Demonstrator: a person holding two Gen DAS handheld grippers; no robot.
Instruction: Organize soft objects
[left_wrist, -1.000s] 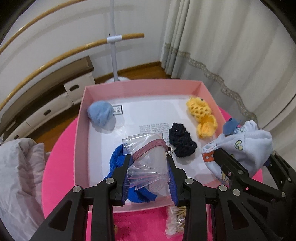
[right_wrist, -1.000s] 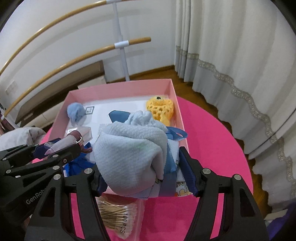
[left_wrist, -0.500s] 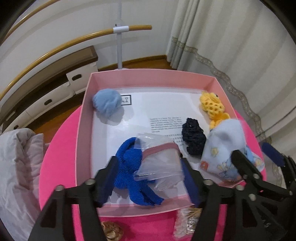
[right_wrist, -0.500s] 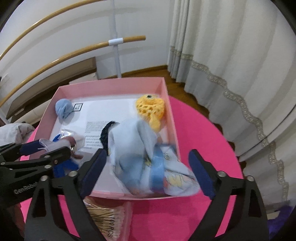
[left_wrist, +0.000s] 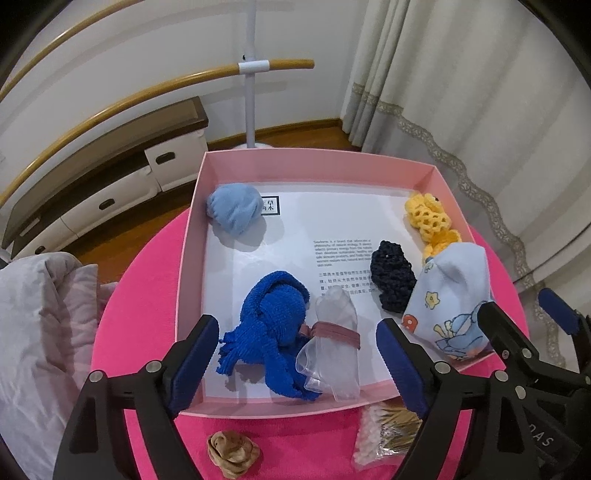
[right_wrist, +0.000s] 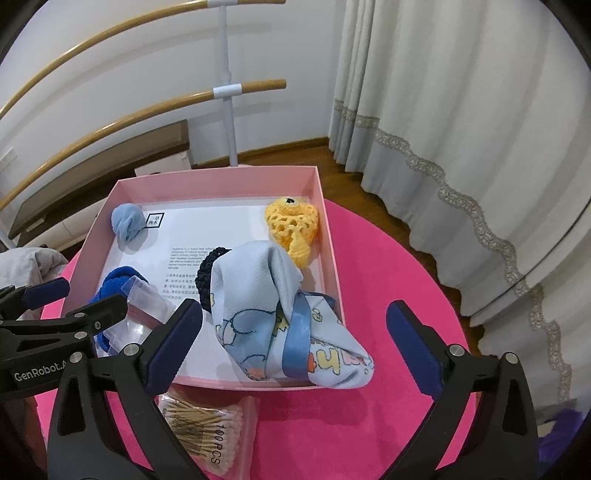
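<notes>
The pink box (left_wrist: 192, 236) holds a light blue cloth ball (left_wrist: 232, 210), a yellow crochet piece (left_wrist: 428, 218), a navy crochet piece (left_wrist: 391, 273) and a royal blue knit (left_wrist: 273, 317). A clear plastic roll with a pink band (left_wrist: 336, 343) lies against the knit. My left gripper (left_wrist: 295, 347) hovers over it, jaws opening, pads off it. A cartoon-print cloth bundle (right_wrist: 266, 306) with a blue ribbon rests in the front right corner, one end over the rim. My right gripper (right_wrist: 295, 325) straddles it, jaws opening, not touching.
A bag of cotton swabs (right_wrist: 207, 428) and a brown fabric scrunchie (left_wrist: 232, 452) lie on the pink round table (right_wrist: 388, 258) in front of the box. A pale quilt (left_wrist: 40, 325) sits at the left. Curtains hang to the right, and wooden rails run behind.
Both grippers have opened. The plastic roll dropped from the left one into the box beside the blue knit. The cloth bundle left the right one and settled in the box's front right corner.
</notes>
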